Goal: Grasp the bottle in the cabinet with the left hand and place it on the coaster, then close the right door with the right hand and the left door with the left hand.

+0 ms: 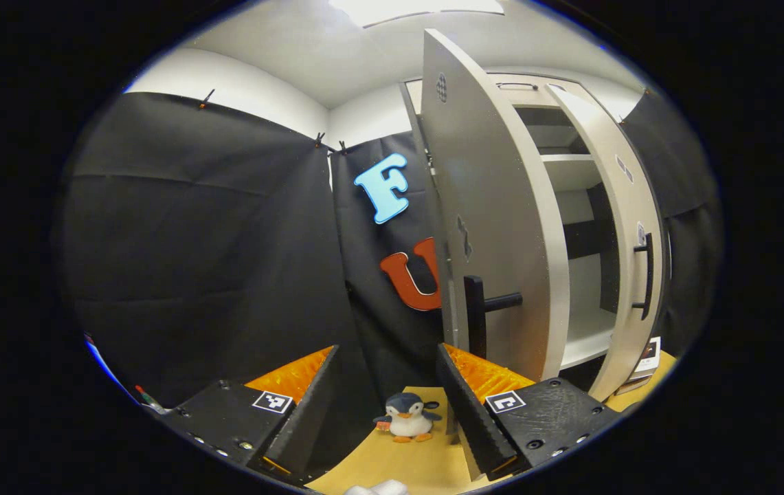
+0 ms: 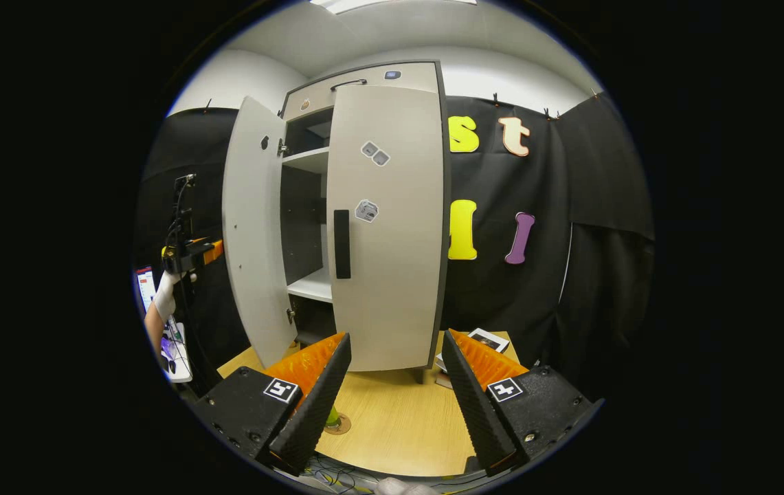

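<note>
The cabinet's left door (image 1: 488, 227) stands wide open, and its dark handle (image 1: 477, 316) is just beyond my left gripper (image 1: 387, 357), which is open and holds nothing. Bare shelves (image 1: 570, 165) show inside. The right door (image 2: 388, 227) lies across the right half of the front and looks closed or nearly so. My right gripper (image 2: 396, 340) is open and empty, facing that door from over the table. A green bottle (image 2: 332, 417) stands on a round coaster (image 2: 341, 426), mostly hidden behind my right gripper's left finger. The left gripper (image 2: 189, 254) also shows farther off, beside the open left door (image 2: 251, 234).
A small penguin toy (image 1: 405, 417) sits on the wooden table (image 2: 398, 426) near the left door's foot. Booklets (image 2: 488, 339) lie by the cabinet's right corner. A gloved hand (image 2: 165, 292) holds the left gripper. Black cloth walls close in on both sides.
</note>
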`<action>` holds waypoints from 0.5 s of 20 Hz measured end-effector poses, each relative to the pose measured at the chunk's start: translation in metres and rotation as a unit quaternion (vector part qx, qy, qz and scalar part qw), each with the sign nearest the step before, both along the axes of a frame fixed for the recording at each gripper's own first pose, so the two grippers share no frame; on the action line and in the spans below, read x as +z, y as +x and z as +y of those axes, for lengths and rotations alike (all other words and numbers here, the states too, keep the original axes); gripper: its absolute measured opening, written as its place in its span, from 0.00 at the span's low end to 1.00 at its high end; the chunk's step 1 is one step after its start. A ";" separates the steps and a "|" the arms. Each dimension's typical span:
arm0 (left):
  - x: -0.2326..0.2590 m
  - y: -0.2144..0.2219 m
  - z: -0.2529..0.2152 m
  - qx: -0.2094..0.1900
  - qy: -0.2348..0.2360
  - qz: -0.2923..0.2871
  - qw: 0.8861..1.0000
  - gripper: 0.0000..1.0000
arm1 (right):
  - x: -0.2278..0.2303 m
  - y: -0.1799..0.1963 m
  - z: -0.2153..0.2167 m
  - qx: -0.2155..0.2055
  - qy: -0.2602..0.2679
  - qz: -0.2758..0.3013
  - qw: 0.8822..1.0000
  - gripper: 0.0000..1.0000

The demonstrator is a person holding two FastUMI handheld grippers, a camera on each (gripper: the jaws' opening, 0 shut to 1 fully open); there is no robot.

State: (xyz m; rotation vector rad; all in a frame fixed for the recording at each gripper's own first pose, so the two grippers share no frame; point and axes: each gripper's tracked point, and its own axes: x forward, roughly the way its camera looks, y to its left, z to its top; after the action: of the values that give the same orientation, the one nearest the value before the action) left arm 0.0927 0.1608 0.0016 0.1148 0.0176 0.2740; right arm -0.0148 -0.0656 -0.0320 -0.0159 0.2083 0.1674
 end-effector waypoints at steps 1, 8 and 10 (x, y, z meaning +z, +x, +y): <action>0.002 0.002 -0.010 0.000 0.001 -0.001 1.000 0.87 | -0.001 0.001 -0.005 0.004 0.003 0.004 1.000 0.82; -0.005 0.031 -0.074 -0.021 -0.041 0.001 0.999 0.97 | 0.014 0.007 -0.032 0.006 0.008 -0.007 1.000 0.82; -0.005 0.033 -0.087 -0.031 -0.055 0.002 0.998 0.96 | 0.017 0.005 -0.036 -0.002 0.008 -0.014 1.000 0.82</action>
State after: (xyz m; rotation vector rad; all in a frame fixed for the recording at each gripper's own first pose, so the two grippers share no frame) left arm 0.1255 0.0738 -0.0035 0.0071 0.0334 0.2108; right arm -0.0093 -0.1017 -0.0146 -0.0028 0.1788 0.1651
